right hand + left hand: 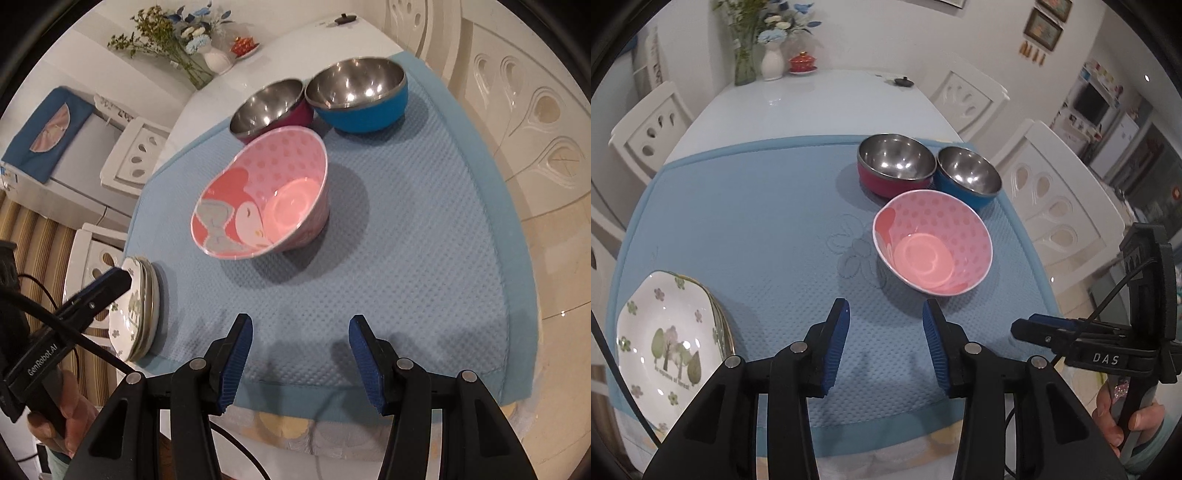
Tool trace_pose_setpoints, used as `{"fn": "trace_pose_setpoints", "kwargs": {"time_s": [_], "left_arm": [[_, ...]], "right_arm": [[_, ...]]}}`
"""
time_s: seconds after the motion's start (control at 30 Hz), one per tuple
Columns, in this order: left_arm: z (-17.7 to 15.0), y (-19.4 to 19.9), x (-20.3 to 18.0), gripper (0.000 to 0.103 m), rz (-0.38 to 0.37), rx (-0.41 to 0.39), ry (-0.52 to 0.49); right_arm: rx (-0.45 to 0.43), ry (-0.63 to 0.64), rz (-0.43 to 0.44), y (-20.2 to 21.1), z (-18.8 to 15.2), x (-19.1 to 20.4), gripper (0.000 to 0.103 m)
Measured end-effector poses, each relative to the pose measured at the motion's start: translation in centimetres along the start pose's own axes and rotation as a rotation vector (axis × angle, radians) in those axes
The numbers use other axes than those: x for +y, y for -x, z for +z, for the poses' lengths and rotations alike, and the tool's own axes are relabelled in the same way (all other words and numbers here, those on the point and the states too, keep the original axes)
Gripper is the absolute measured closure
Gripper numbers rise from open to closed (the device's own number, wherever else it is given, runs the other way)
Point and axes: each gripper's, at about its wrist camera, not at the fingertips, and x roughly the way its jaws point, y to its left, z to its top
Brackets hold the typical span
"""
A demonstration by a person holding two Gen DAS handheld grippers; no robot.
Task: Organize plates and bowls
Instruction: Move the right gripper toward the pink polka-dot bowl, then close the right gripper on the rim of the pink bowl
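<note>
Left wrist view. The left hand-held gripper [886, 321] hovers above the near part of a blue textured mat [757, 229] that covers the tabletop [812, 99]; its two blue-padded fingers stand apart with nothing between them. Ahead of it on the mat sits a pink polka-dot bowl [932, 242], upright and empty. Beyond that bowl, at the mat's far right, a steel bowl with a magenta shell [895, 164] and a steel bowl with a blue shell [969, 175] stand side by side, close enough that they appear to touch. A stack of white plates with a tree design [670, 343] lies at the near left corner of the mat. The right hand-held gripper [1034, 328] enters from the right edge, seen side-on.

Right wrist view. The right hand-held gripper [301, 343] is held over the near edge of the mat [406, 240], its fingers spread and empty. The pink bowl [260, 195] lies ahead at centre, with the magenta bowl [267, 107] just behind it and the blue bowl [358, 94] to the right. The plate stack [136, 314] rests at the left edge of the mat, partly hidden by the left hand-held gripper [114, 284].
</note>
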Motion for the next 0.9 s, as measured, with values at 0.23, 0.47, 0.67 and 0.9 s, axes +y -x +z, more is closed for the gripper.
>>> {"fn": "trace_pose_setpoints", "kwargs": {"time_s": [0.23,0.47,0.67,0.9], "left_arm": [[1.1,-0.4,0.6,0.063,-0.027,-0.011,0.049],[3.3,-1.6,0.7,0.04,-0.023,-0.031,0.055],[4.7,-4.1,1.1,0.04,-0.006,-0.009,0.06],[5.2,-8.6,0.4,0.054,-0.029,0.088,0.001]], "right_arm": [[-0.019,-0.005,-0.018,0.4,2.3,-0.8,0.051],[-0.027,-0.018,-0.017,-0.3,5.1,-1.5,0.051],[-0.013,-0.034,-0.008,-2.0,7.7,-2.1,0.051],[0.023,-0.022,-0.035,-5.3,10.2,-1.8,0.051]]}}
